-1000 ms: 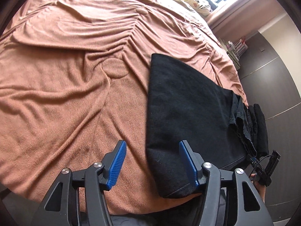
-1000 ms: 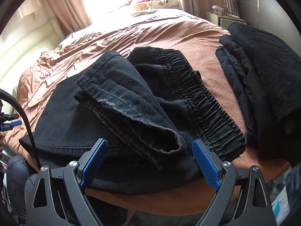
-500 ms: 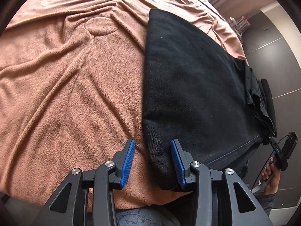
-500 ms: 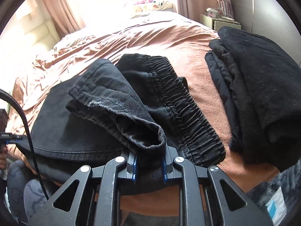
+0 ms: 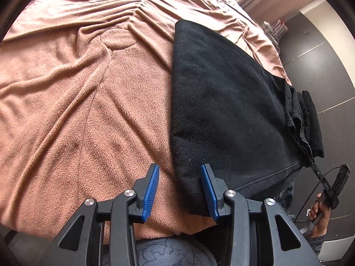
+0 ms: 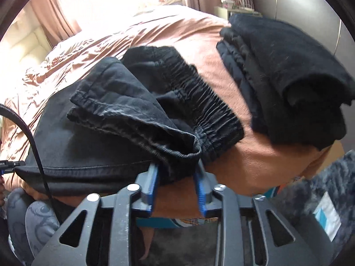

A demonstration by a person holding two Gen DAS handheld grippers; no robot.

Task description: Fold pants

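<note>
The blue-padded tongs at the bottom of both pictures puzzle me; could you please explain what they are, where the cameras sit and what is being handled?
They are hand-held grippers, one per hand, each with a camera looking forward. On the brown blanket lie black pants, half folded, beside a stack of dark folded clothes. The left gripper, jaws just closing, straddles the pants' folded edge without pinching. The right gripper has just been opening; the pants' cuff sits between its pads.
</note>
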